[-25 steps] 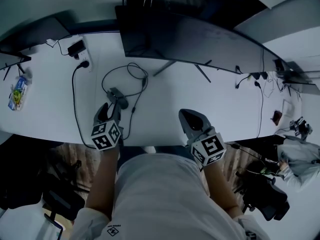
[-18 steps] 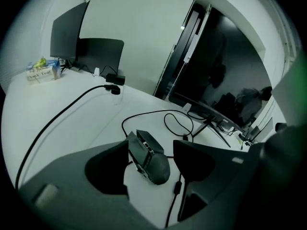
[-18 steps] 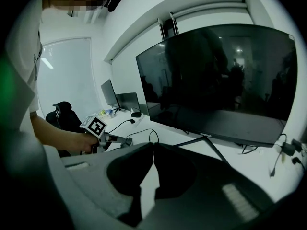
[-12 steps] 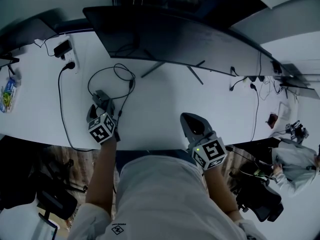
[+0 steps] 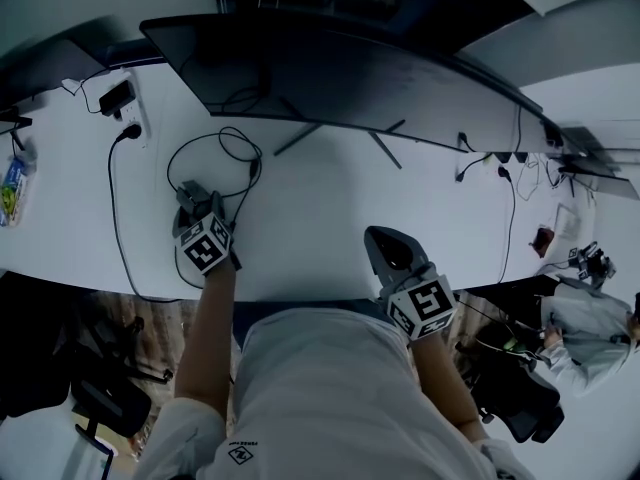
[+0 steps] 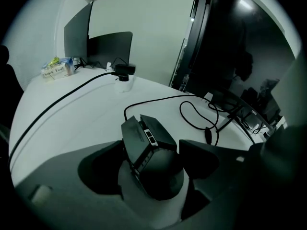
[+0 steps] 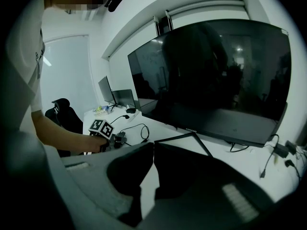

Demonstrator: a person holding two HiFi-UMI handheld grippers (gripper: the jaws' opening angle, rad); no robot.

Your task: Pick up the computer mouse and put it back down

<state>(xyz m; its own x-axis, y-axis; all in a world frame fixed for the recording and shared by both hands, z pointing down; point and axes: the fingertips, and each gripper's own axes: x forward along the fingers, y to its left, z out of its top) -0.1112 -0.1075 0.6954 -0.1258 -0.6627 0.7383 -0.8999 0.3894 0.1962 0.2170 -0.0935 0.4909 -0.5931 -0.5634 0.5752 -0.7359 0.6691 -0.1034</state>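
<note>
**A:** Left claw status?

**B:** left gripper point(image 6: 152, 146): jaws wide apart, they've just been opening. The computer mouse point(image 6: 153, 164) is between them, flat on the desk point(image 5: 320, 208). Pads are close beside its flanks, not squeezing.

**A:** Where on the desk?

**B:** Head view: near the front edge, roughly 9 o'clock from the right gripper point(image 5: 388, 240) and well apart from it. The mouse's nose points to 12 o'clock. Its cable point(image 5: 215, 148) leaves there and loops toward the monitor point(image 5: 330, 68).

**A:** Right claw?

**B:** Jaws closed tip to tip, nothing in them. It's over the front desk edge, about 6 o'clock from the monitor stand point(image 5: 300, 140), pointing toward the screen.

**A:** Anything near the mouse?

**B:** Only its own cable. There's a power strip point(image 5: 130, 118) at 11 o'clock from it, clear of the jaws, and a packet point(image 5: 10, 183) out at 9 o'clock by the desk's left edge.
</note>
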